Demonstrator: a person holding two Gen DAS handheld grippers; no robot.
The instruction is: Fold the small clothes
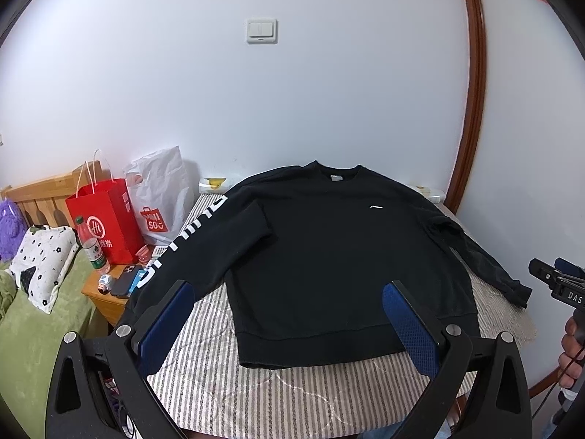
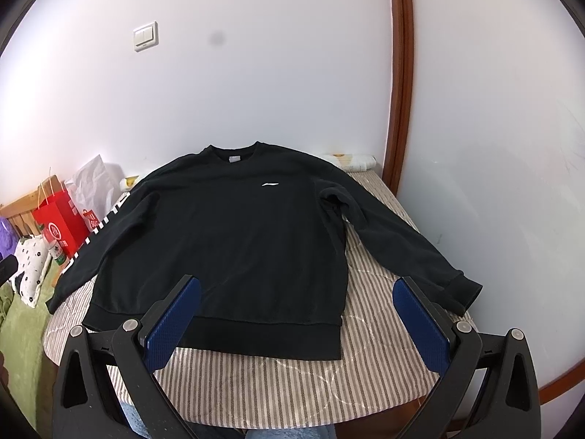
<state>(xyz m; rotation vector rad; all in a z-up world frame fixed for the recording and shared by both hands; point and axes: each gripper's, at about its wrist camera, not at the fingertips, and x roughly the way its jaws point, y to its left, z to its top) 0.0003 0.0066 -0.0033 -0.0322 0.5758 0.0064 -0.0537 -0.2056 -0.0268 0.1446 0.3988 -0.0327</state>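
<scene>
A black long-sleeved sweatshirt [image 1: 329,256] lies flat, front up, on a striped cloth [image 1: 256,384], with the collar toward the wall and the hem toward me. Its left sleeve with white lettering [image 1: 175,252] runs off the cloth's left edge. Its right sleeve [image 2: 398,241] lies spread to the right. It also shows in the right wrist view [image 2: 226,241]. My left gripper [image 1: 289,292] is open and empty above the hem. My right gripper [image 2: 296,289] is open and empty above the hem's right part; its side shows in the left wrist view [image 1: 559,285].
A red paper bag [image 1: 106,216] and a white plastic bag [image 1: 161,197] stand at the left by the wall. A bottle [image 1: 93,248] and phones sit on a small wooden table [image 1: 106,292]. A flowered pillow [image 1: 44,263] lies on green bedding. A wooden door frame [image 1: 471,109] rises at the right.
</scene>
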